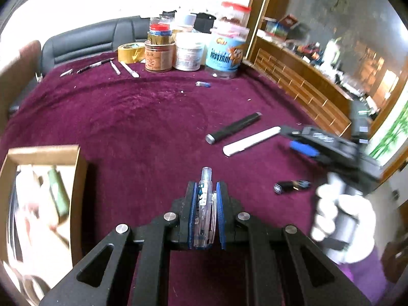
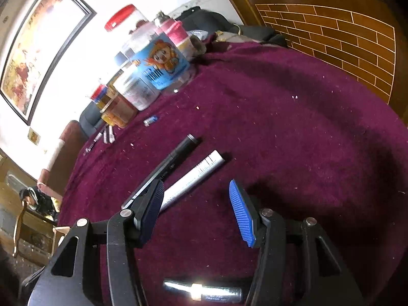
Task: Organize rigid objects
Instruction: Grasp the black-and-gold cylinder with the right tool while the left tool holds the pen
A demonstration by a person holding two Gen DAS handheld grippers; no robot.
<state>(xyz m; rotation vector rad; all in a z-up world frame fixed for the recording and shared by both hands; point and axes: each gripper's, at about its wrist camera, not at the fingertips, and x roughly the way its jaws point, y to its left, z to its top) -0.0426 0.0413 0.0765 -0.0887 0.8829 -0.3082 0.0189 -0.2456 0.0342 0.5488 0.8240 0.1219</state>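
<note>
Here a clear pen is pinched between the closed left tongs above the tabletop; the right tongs are held spread, empty, beside a white marker.

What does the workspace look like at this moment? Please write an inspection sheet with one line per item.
Surface: table under a purple cloth with pale crumbs.
Job's things: clear pen in the left gripper; black pen, white pen and a small black item lie on the cloth; open cardboard box at the left already holds things.
Clutter: jars, yellow tape roll, thin pens, small blue item at the far edge.
Grippers: left shut on the clear pen; right gripper open, above the white and black pens, held by a gloved hand.
Cables: nothing seen.
Surroundings: black sofa, wooden panelling, framed picture.
</note>
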